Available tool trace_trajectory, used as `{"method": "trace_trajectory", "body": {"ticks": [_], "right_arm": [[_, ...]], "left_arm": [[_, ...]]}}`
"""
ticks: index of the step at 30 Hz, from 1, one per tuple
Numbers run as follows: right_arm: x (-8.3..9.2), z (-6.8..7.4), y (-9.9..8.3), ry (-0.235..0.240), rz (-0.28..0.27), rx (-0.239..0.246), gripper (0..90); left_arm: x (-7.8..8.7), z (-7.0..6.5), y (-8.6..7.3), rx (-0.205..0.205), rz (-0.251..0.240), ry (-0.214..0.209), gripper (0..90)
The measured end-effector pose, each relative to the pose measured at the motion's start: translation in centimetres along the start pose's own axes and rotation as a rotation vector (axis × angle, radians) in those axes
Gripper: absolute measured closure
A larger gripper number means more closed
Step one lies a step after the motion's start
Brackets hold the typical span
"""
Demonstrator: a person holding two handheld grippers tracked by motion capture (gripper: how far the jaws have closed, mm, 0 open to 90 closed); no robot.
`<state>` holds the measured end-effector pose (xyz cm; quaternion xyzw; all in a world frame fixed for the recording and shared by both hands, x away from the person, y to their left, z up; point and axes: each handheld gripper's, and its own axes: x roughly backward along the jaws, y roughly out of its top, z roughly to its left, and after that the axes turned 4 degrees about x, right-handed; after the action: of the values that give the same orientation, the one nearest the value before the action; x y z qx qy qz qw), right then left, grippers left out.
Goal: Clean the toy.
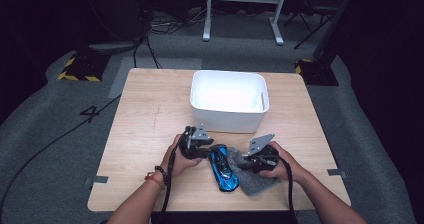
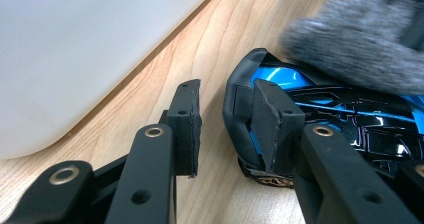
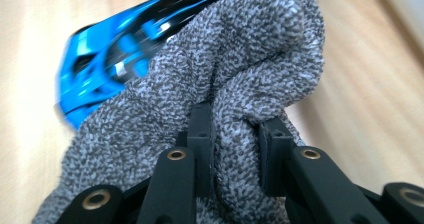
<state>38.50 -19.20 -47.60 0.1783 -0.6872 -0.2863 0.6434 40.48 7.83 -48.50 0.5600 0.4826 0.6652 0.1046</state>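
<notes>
A blue and black toy car (image 1: pixel 222 168) lies on the wooden table (image 1: pixel 150 114) near its front edge. A grey cloth (image 1: pixel 252 181) lies against its right side and drapes over part of it. My left gripper (image 1: pixel 209 151) sits at the car's far end. In the left gripper view, its jaws (image 2: pixel 225 91) stand apart, with one pad against the car's black end (image 2: pixel 240 114) and the other pad clear of it over bare wood. My right gripper (image 3: pixel 236 119) is shut on a fold of the grey cloth (image 3: pixel 250 49), which bunches up over the car (image 3: pixel 95 59).
A white plastic bin (image 1: pixel 227 119) stands just behind both grippers at the middle of the table, and its wall (image 2: pixel 75 49) is close on the left gripper's side. Both forearms come in from the table's front edge.
</notes>
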Motion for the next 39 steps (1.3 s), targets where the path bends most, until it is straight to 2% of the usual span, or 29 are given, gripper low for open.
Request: {"method": "trace_trajectory", "body": {"ticks": [6,11,12,13,14,17,20,23,24,27,32,35,39], "right_arm": [[0.5,1.1,-0.4,0.034,0.016,0.024,72.9],[1.2,2.0,-0.7,0.066,0.049,0.074,72.4],[1.4,2.1,-0.7,0.058,0.041,0.087,72.2],[1.7,2.1,-0.7,0.030,0.025,0.089,72.6],[2.1,2.1,-0.5,0.003,-0.011,0.077,72.9],[2.7,1.8,0.5,-0.036,-0.109,0.033,72.8],[2.2,1.8,1.6,-0.063,-0.157,0.027,72.5],[0.8,1.9,2.7,-0.062,-0.163,0.044,71.8],[0.5,2.0,2.9,-0.054,-0.159,0.038,71.8],[-0.5,2.5,3.3,-0.022,-0.145,0.068,71.7],[-0.2,4.0,3.1,0.098,-0.095,0.146,71.8],[0.0,5.0,2.7,0.116,-0.050,0.193,71.9],[0.4,5.2,2.1,0.151,-0.015,0.212,71.8]], "left_arm": [[0.0,-0.1,0.0,-0.003,-0.001,-0.001,64.5],[0.0,0.0,0.0,-0.005,-0.003,0.002,64.5],[0.0,0.0,0.0,-0.006,-0.003,0.005,64.6],[0.0,0.0,0.0,-0.003,-0.004,0.008,64.6],[0.0,0.0,0.0,-0.001,-0.005,0.010,64.9],[0.0,0.1,0.0,0.000,-0.005,0.011,64.9],[0.0,0.1,0.0,-0.001,-0.006,0.009,64.9],[0.0,0.1,-0.1,-0.005,-0.006,0.008,64.9],[0.0,0.1,-0.1,-0.008,-0.006,0.010,64.9],[0.0,0.2,-0.1,-0.015,-0.005,0.008,64.8],[0.0,0.2,-0.1,-0.007,-0.011,0.003,64.7],[0.0,0.2,-0.1,-0.004,-0.012,0.001,64.6],[0.0,0.4,-0.2,-0.004,-0.015,-0.002,64.6]]}}
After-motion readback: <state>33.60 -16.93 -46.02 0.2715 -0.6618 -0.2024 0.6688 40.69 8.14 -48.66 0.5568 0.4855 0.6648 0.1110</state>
